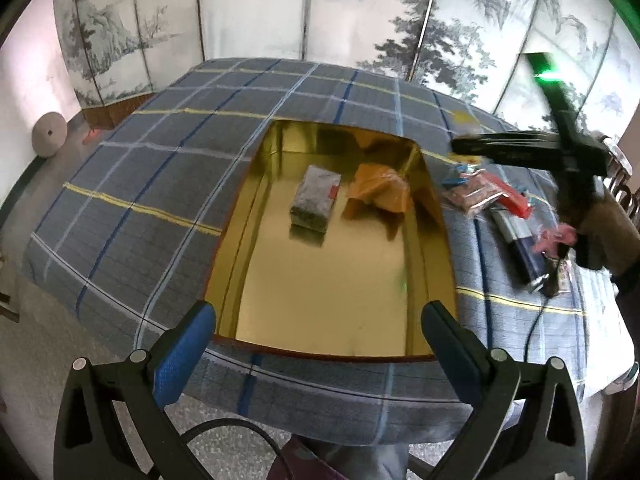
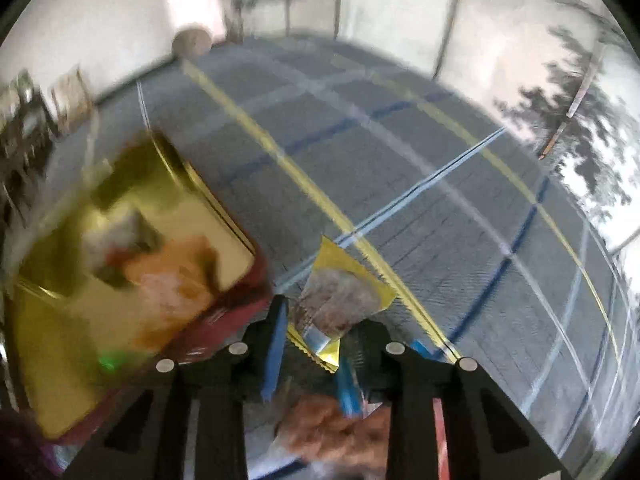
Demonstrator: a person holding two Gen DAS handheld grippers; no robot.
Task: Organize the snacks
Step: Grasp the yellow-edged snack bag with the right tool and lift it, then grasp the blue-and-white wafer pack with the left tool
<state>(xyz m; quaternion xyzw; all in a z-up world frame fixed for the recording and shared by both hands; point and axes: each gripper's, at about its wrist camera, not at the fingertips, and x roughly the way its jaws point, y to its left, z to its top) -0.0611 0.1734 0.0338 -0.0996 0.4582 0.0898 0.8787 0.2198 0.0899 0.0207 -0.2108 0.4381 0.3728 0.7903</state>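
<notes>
Surface: we see a blue plaid tablecloth under the shiny gold rectangular tray.
Room: painted landscape folding screen behind the tray.
Left gripper: our fingers spread wide, holding nothing.
Right gripper: pinching a yellow-edged snack packet beside the tray.

Across the top of my left view stood a folding screen painted with grey pines and hills, daylight glowing through its panels. A blue plaid cloth with yellow lines covered the table filling mid-frame. At far left, a round disc leaned against the pale wall above speckled floor.
</notes>
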